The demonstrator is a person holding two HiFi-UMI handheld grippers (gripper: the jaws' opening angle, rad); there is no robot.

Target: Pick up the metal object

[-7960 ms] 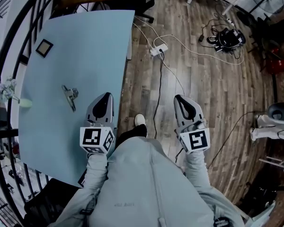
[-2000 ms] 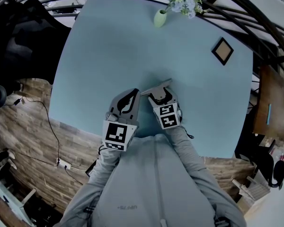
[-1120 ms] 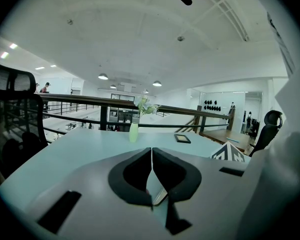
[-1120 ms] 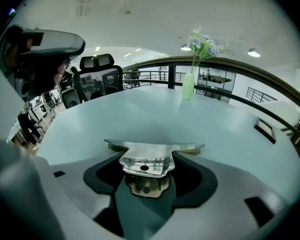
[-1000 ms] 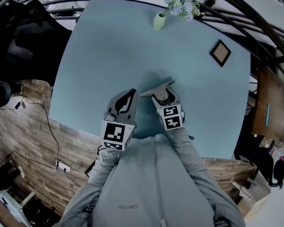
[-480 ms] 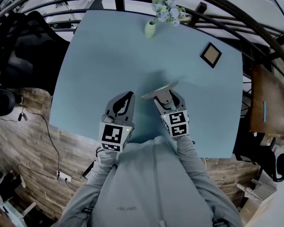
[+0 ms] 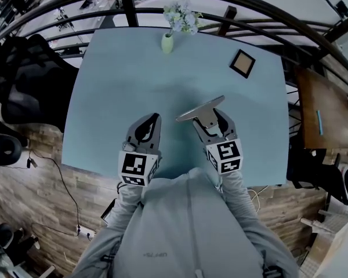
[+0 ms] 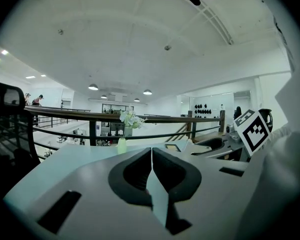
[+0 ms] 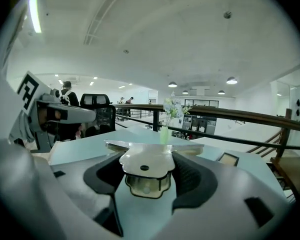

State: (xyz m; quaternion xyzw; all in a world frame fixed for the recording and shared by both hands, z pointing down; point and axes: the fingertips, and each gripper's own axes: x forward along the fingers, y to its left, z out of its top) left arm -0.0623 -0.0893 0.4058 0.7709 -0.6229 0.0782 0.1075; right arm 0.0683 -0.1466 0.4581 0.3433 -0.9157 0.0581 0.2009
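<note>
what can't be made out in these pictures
- Frame, head view: too small to tell what it holds.
- Metal object, head view: its gripped end is covered by the right gripper.
- Table, head view: near edge hidden by the person's body; left gripper view: the left gripper blocks the part right below it.
- Flowers, all views: too small for detail.

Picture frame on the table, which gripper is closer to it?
Right. The right gripper, holding the metal object, is nearer the person and just left of the frame; the left gripper, shut and empty, is farther left.
</note>
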